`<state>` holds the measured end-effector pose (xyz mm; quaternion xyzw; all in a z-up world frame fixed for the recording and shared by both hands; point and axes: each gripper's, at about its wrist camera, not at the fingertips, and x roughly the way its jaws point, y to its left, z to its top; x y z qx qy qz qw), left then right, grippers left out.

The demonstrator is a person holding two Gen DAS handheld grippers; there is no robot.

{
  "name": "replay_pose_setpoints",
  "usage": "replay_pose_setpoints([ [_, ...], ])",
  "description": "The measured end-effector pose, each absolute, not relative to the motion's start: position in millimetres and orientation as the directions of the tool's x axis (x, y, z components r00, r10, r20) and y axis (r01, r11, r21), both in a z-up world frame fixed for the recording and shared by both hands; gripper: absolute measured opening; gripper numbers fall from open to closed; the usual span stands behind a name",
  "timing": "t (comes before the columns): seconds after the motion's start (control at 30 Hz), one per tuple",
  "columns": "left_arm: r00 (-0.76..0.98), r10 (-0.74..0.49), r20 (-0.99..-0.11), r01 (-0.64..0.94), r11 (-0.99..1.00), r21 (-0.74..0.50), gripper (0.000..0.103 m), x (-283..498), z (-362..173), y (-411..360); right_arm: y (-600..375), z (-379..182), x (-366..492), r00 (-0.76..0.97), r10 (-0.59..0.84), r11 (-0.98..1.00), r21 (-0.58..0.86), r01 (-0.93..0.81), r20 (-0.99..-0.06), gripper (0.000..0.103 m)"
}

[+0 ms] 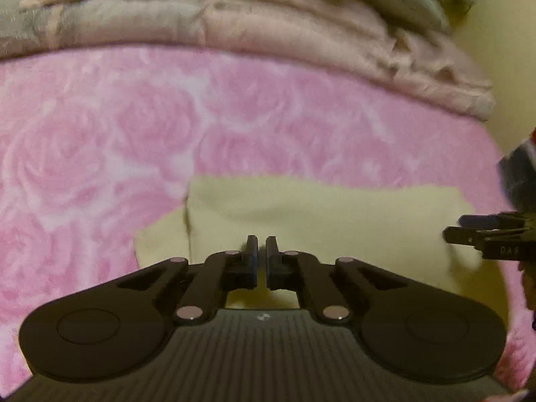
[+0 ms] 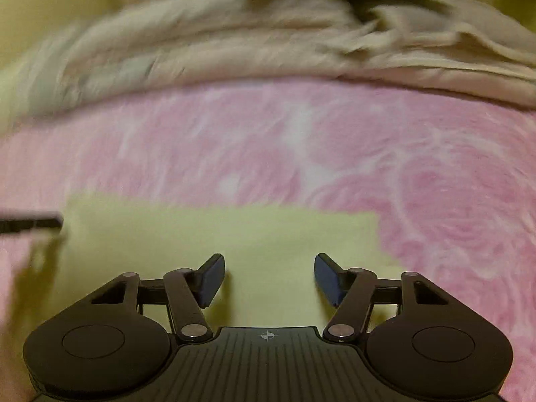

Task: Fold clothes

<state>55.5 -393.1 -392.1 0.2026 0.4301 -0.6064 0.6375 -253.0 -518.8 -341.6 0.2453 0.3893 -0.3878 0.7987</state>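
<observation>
Left wrist view. Left gripper (image 1: 261,246): fingers drawn together to a thin slit, clenched with no cloth visibly caught between them. Pale yellow garment (image 1: 321,221): folded, lying flat on the pink rose-patterned blanket (image 1: 100,140), directly under and ahead of the fingertips; its near edge is hidden by the gripper body, and a smaller flap juts out at its left. Right gripper (image 1: 450,231): enters at the right margin over the garment's right end, mostly cut off, so its fingers cannot be read here. Beige quilt (image 1: 268,23): bunched along the far side of the blanket.

Right wrist view. Right gripper (image 2: 269,276): fingers spread well apart, released, nothing between them, poised over the pale yellow garment (image 2: 234,234), which fills the span beneath them. Left gripper (image 2: 33,224): a dark, blurred tip at the left edge by the garment's left corner. Pink rose-patterned blanket (image 2: 435,184) and beige quilt (image 2: 268,50) beyond, both smeared by motion blur.
</observation>
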Motion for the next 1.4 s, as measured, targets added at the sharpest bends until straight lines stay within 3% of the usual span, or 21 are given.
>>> replay_pose_setpoints([
  [0.1,-0.072,-0.624,-0.778,0.910,0.279,-0.308,0.002,73.7,-395.2,-392.8,-526.7,-355.3,-267.4,0.340,-0.465,0.552,0.033,0.833,-0.817,0.061],
  [0.13,-0.036,-0.635,-0.772,0.906,0.305,-0.293,0.002,75.1,-388.3,-389.6,-530.8,-353.8,-276.0,0.328,-0.476,0.526,0.035,0.850,-0.816,0.051],
  [0.2,0.013,-0.656,-0.755,0.897,0.342,-0.282,0.003,77.5,-371.3,-378.8,-531.5,-338.4,-290.0,0.320,-0.487,0.482,0.056,0.874,-0.813,0.047],
  [0.3,-0.015,-0.669,-0.743,0.895,0.322,-0.308,0.003,65.6,-351.5,-353.0,-512.9,-314.3,-302.6,0.303,-0.520,0.481,0.019,0.877,-0.799,0.047],
  [0.5,0.003,-0.552,-0.834,0.949,0.263,-0.171,0.009,15.7,-376.1,-319.2,-449.2,-328.7,-293.7,0.341,-0.430,0.580,0.033,0.814,-0.836,0.047],
  [0.57,0.041,-0.558,-0.829,0.941,0.301,-0.155,0.006,13.8,-377.6,-307.4,-438.7,-347.1,-296.2,0.283,-0.424,0.587,-0.023,0.809,-0.860,0.047],
  [0.77,0.054,-0.605,-0.794,0.949,0.278,-0.147,0.007,-6.8,-344.8,-274.3,-404.1,-309.7,-315.9,0.354,-0.464,0.569,0.033,0.822,-0.812,0.047],
  [0.97,0.071,-0.467,-0.882,0.946,0.311,-0.088,0.008,-16.3,-383.3,-258.8,-379.0,-349.6,-321.8,0.304,-0.374,0.530,0.067,0.845,-0.876,0.047],
  [1.13,0.075,-0.441,-0.895,0.935,0.343,-0.091,0.009,-14.7,-350.4,-248.6,-365.8,-330.4,-329.2,0.276,-0.365,0.472,0.079,0.878,-0.889,0.048],
  [1.17,0.074,-0.430,-0.900,0.933,0.349,-0.090,0.010,-15.2,-341.9,-246.7,-360.6,-323.9,-331.6,0.276,-0.355,0.450,0.095,0.888,-0.893,0.048],
  [1.2,0.071,-0.422,-0.904,0.931,0.353,-0.092,0.010,-15.8,-333.2,-243.8,-354.8,-317.0,-333.3,0.277,-0.341,0.416,0.119,0.901,-0.898,0.056],
  [1.23,0.063,-0.421,-0.905,0.930,0.355,-0.100,0.013,-16.4,-323.6,-238.2,-348.8,-311.7,-335.0,0.284,-0.332,0.383,0.147,0.912,-0.899,0.074],
  [1.27,0.053,-0.420,-0.906,0.929,0.354,-0.110,0.017,-15.9,-313.9,-234.0,-342.1,-305.8,-336.4,0.293,-0.326,0.350,0.173,0.920,-0.899,0.079],
  [1.4,0.025,-0.418,-0.908,0.930,0.342,-0.132,0.022,-18.3,-273.0,-205.4,-303.5,-273.7,-332.3,0.312,-0.318,0.259,0.234,0.937,-0.895,0.079],
])
